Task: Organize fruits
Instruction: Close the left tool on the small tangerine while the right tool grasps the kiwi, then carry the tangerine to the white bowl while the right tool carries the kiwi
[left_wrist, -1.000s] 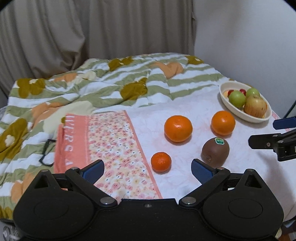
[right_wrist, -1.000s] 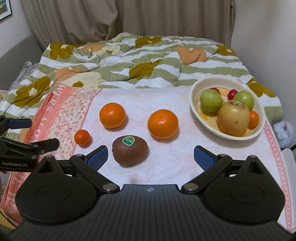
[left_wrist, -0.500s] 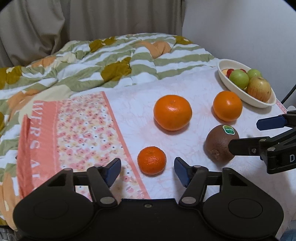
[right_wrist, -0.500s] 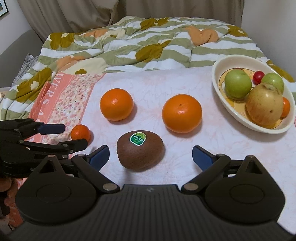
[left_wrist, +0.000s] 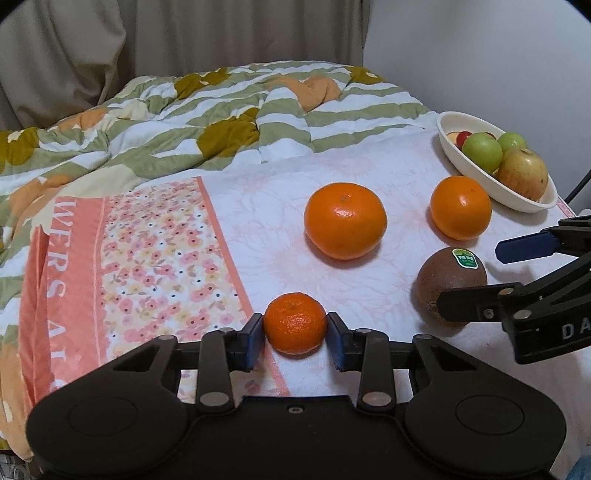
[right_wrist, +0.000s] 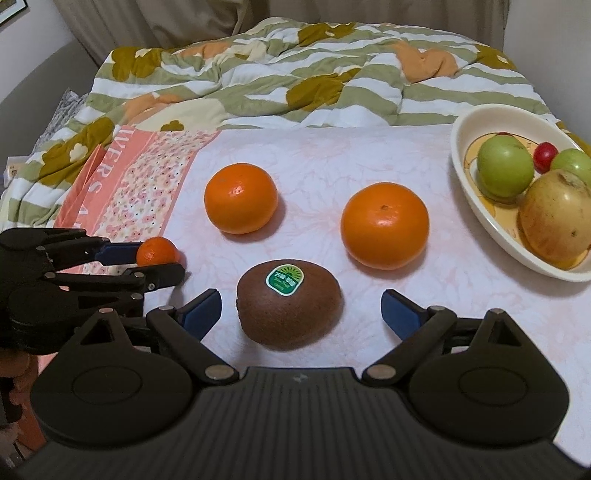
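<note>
1. My left gripper (left_wrist: 295, 334) has just been closing; its pads now clamp the small mandarin (left_wrist: 295, 323) on the cloth (left_wrist: 258, 229).
2. My right gripper (right_wrist: 301, 312) stands apart, the kiwi (right_wrist: 290, 302) between its fingers, untouched.
3. I should lift the mandarin straight, squeezing gently.
4. The bowl (right_wrist: 491, 225) lies far right, beyond both oranges; carry high over them.

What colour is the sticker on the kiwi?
Green and white sticker on the kiwi, clearest in the right wrist view.
</note>
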